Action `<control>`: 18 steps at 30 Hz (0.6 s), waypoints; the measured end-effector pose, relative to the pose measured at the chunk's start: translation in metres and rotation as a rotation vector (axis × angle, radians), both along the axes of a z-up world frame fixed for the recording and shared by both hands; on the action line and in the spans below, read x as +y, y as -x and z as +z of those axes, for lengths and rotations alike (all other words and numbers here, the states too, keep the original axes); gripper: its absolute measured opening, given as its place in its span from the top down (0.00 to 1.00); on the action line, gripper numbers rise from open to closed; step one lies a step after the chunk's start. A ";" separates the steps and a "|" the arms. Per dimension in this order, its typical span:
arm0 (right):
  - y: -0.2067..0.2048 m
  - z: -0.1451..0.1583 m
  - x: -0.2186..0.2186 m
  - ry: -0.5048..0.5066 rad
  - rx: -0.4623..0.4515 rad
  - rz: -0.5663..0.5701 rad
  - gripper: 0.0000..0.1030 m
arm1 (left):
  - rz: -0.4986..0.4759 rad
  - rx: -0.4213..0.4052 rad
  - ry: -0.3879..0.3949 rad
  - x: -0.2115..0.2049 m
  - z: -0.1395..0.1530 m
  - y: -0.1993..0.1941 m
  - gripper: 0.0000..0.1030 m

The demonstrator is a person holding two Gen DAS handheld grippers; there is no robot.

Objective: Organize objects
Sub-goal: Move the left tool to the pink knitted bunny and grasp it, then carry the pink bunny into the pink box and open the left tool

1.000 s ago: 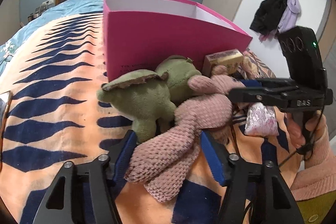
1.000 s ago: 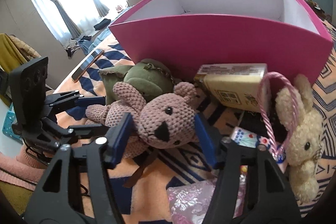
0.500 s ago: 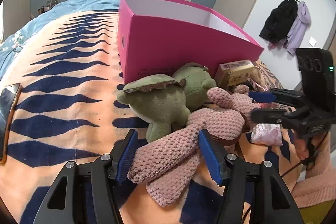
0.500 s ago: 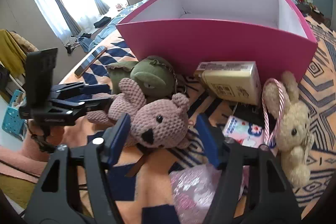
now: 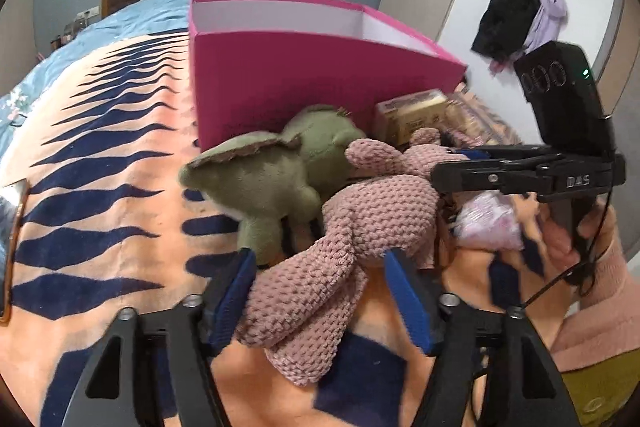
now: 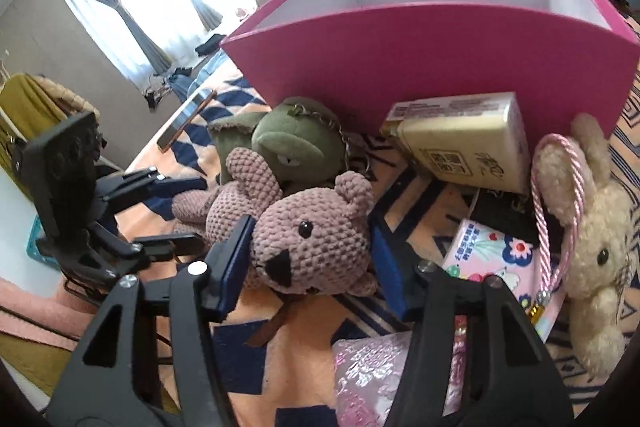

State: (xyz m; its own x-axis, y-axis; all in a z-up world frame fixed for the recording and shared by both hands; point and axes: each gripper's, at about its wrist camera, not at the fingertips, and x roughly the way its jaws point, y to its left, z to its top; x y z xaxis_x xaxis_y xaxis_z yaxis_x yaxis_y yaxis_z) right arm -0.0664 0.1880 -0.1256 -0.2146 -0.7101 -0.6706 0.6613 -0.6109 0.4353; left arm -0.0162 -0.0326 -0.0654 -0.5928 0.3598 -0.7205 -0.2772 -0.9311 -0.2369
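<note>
Pink bear (image 6: 308,247): head gripped in right claw (image 6: 310,255), legs in left claw (image 5: 320,291), for two-handed lift into box (image 6: 440,67) beyond

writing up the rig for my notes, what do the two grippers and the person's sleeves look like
Both are black skeletal frames with silver screws and blue pads on the fingers. The right gripper carries white "DAS" lettering, an upright black box with three round lenses and a green light, and a thin black cable. The left gripper carries the same black box. The sleeve is pink knit.
</note>
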 end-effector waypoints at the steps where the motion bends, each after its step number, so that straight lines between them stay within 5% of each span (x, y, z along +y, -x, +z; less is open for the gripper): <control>1: 0.000 0.003 0.002 0.003 0.002 -0.013 0.43 | -0.007 0.007 -0.007 0.002 0.003 0.000 0.50; 5: -0.001 0.016 0.010 0.021 0.010 -0.054 0.43 | -0.022 0.037 0.000 0.010 0.017 0.000 0.64; 18: 0.011 0.081 0.015 0.102 0.115 -0.130 0.43 | 0.005 0.193 0.009 0.010 0.087 0.028 0.65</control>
State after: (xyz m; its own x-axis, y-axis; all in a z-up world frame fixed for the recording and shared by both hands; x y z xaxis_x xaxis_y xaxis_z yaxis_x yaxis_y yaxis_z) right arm -0.0770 0.2027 -0.0446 -0.3803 -0.7345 -0.5620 0.6284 -0.6511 0.4258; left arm -0.0446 -0.0223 0.0218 -0.7222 0.3502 -0.5965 -0.3120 -0.9346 -0.1710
